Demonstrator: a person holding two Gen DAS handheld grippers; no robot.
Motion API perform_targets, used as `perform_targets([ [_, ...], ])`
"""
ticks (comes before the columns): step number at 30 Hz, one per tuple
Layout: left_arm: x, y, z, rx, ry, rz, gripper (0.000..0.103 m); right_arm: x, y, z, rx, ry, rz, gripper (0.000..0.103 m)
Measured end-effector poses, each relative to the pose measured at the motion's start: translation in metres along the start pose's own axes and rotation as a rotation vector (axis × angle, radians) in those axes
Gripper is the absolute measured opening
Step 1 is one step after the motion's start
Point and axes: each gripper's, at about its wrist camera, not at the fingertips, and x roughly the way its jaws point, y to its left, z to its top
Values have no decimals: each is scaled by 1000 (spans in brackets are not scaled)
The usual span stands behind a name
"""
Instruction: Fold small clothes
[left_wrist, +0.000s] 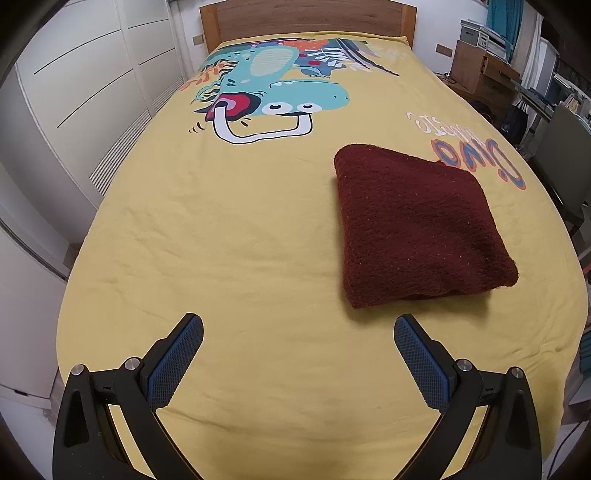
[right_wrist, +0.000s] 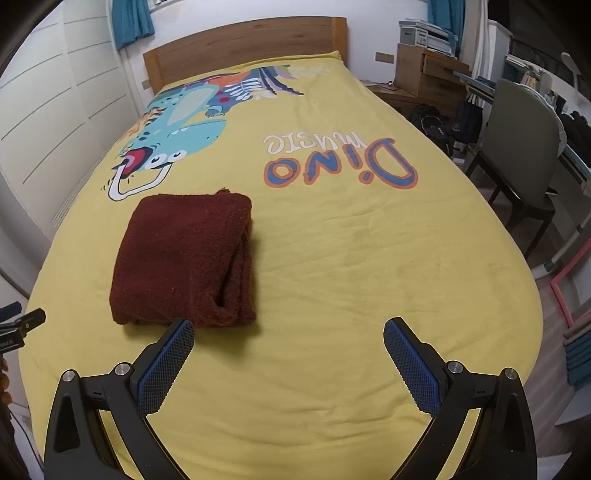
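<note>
Item 1: dark red knitted garment (left_wrist: 421, 225), one piece, lying on the bed (left_wrist: 236, 251) toward the near end. Condition: folded into a compact, roughly square bundle of several layers; the open layered edge shows on its right side in the right wrist view (right_wrist: 184, 258), the smooth folded face in the left wrist view. It sits flat and unsupported, nothing touching it, so the folding of this piece is judged complete or nearly so

Item 2: left gripper (left_wrist: 298, 363), jaws spread wide and released, nothing between the blue pads. It hovers above bare bedcover, with the garment ahead and to its right, near but apart. Likely drawn clear so as not to disturb the finished bundle

Item 3: right gripper (right_wrist: 289, 363), jaws likewise spread wide and holding nothing. The garment lies ahead and to its left; the left fingertip (right_wrist: 177, 339) appears just short of the bundle's near edge, and whether it touches cannot be told

Item 4: yellow bedcover (right_wrist: 351, 266) with dinosaur print (left_wrist: 280, 96) and lettering, smooth with slight creases, serving as the flat working area

Item 5: wooden headboard (right_wrist: 243, 44) at the far end

Item 6: chair (right_wrist: 521, 147) beside the bed on the right, well apart from the work

Item 7: white wardrobe doors (left_wrist: 92, 85) along the left

Note: no further small clothes are visible on the bed
</note>
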Motion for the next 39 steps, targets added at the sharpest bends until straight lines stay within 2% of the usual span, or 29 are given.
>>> perform_targets([
  [39, 5, 4, -1, 3, 28, 7, 102, 5, -8, -2, -15, 32, -34, 102],
])
